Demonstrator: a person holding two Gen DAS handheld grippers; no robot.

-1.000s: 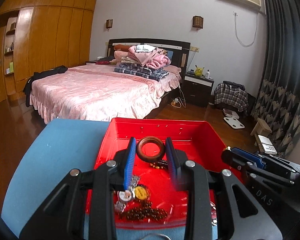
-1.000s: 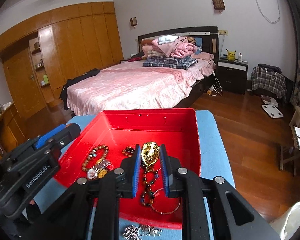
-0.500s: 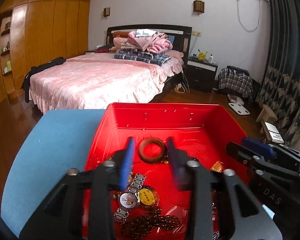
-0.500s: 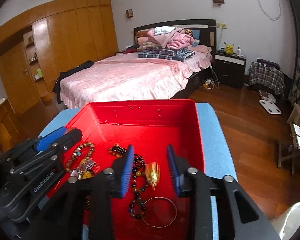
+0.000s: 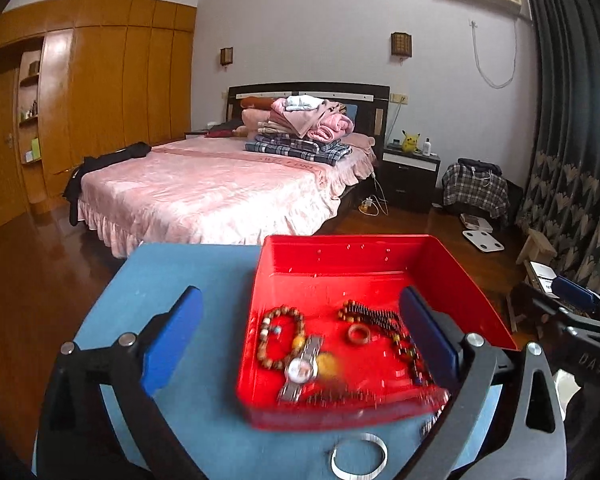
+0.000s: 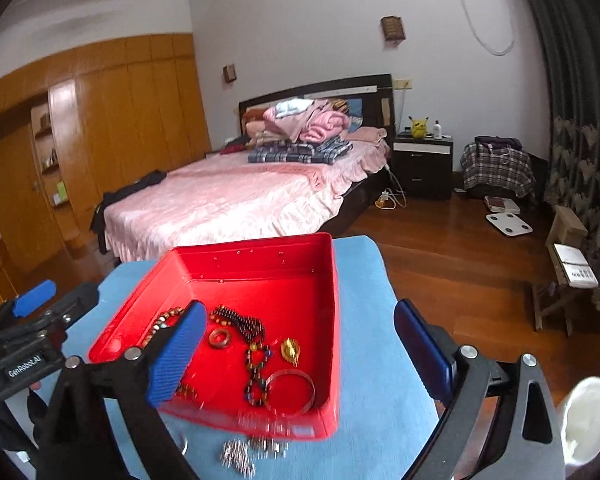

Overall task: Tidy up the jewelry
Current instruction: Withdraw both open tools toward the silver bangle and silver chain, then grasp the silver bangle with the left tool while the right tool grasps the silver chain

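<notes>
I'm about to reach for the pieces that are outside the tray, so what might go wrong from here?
The silver bangle and the silver chain lie on the blue cloth close to its near edge; a nudge might push them off. The red tray already holds tangled beads, so dropped pieces may snag.

Two black angular-framed handheld grippers, left (image 5: pixel 300 340) and right (image 6: pixel 300 348), with ribbed blue finger pads (image 5: pixel 172 332), silver pivot screws (image 5: pixel 127 339), white "GenRobot.AI" lettering (image 6: pixel 24 365).
</notes>
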